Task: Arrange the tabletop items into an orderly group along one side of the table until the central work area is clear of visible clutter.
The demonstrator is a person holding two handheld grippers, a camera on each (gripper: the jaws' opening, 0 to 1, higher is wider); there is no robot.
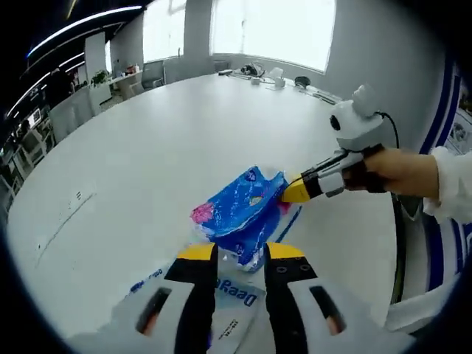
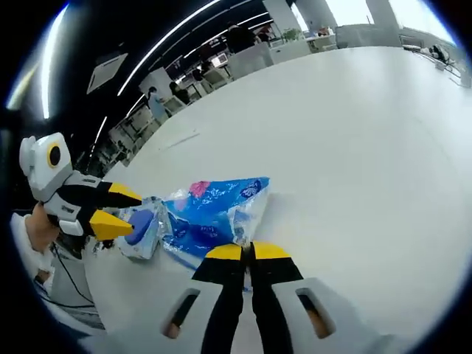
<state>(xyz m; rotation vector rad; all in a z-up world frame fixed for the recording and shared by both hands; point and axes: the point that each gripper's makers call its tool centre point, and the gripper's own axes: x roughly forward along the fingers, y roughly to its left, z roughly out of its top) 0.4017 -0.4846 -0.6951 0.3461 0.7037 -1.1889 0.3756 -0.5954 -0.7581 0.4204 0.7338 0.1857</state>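
A blue printed plastic bag (image 1: 240, 206) lies crumpled on the white table (image 1: 184, 133). My right gripper (image 1: 293, 190) comes in from the right, held by a hand (image 1: 402, 171), and its yellow tips pinch the bag's edge. In the right gripper view its jaws (image 2: 248, 252) are pressed together on the blue bag's (image 2: 210, 210) clear corner. A white and blue tissue pack (image 1: 236, 291) lies between and under my left gripper's (image 1: 241, 252) spread jaws. From the right gripper view, the left gripper (image 2: 116, 209) stands open at the tissue pack's (image 2: 140, 230) end.
The white table (image 2: 354, 133) is large and rounded. Small items and cables (image 1: 269, 75) sit at its far edge under the windows. Office desks and chairs (image 1: 110, 85) stand beyond the table. A black cable (image 1: 400, 243) hangs at the near right edge.
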